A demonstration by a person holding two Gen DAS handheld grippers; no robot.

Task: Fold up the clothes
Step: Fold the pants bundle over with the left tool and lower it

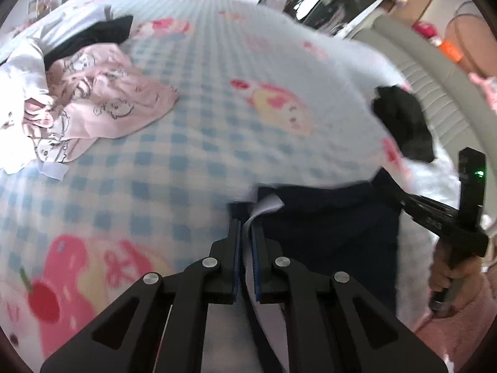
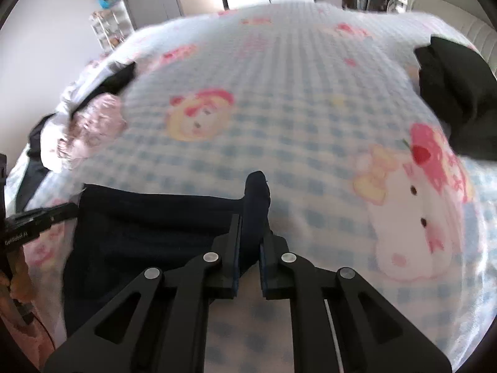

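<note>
While both cameras smear with motion blur, we can make out the dark navy garment (image 2: 149, 227) stretched between our two tools over the blue-checked bedspread (image 2: 295, 93) with its pink cartoon prints. Our left gripper (image 1: 247, 233) has its jaws pressed together on a pale, whitish fold of cloth at the garment's edge, with the navy fabric spreading away to the right of it. Our right gripper (image 2: 251, 227) is clamped on a bunched navy corner that pokes up beyond the fingertips. From the left wrist view we catch the right gripper and the hand (image 1: 450, 276) that grips its handle, off at the right edge. Over on the far left of the bed lies a heap of clothes (image 1: 77, 93), pink printed cloth on top with white and black pieces mixed in. Well apart from it, a black garment (image 1: 403, 124) sits near the bed's right edge, beside the padded headboard (image 1: 441, 93).
</note>
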